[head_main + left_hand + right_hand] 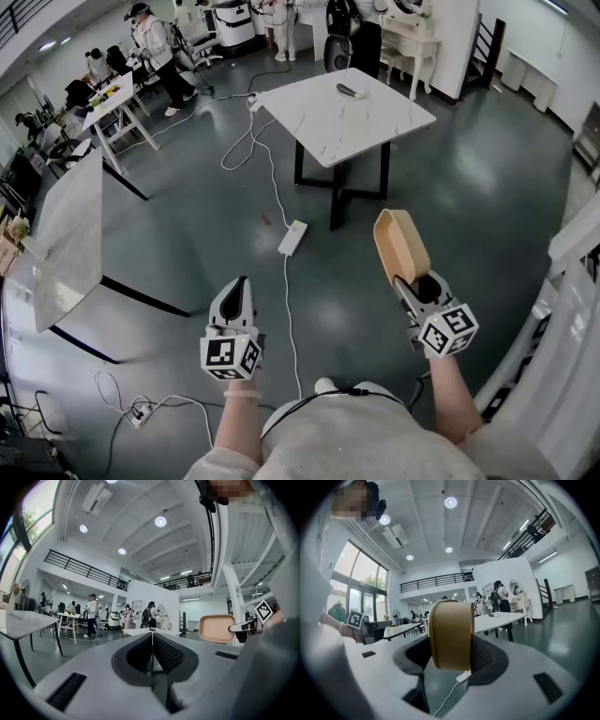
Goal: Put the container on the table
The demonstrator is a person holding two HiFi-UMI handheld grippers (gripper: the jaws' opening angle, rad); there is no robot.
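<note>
Left forearm [239, 422] and right forearm [450, 398] reach out from the bottom of head view. Left tool [238, 284]: jaws fully together, nothing between them. Right tool [412, 279]: jaws partly apart, pads clamped on the container [398, 244]. It's tan and shallow, held on edge, open side facing the left tool, sticking out past the jaw tips. Container is in the air over the dark floor [469, 187], touching nothing else. Ahead on the floor between the tools: white power strip [292, 237] with a white cable [272, 178] running away from it. Beyond that, white marble bench [319, 122], well apart from the container, with a small dark object [350, 91] near its far edge. Second pale bench [70, 234] at left. People [155, 47] at the far end of the room.
</note>
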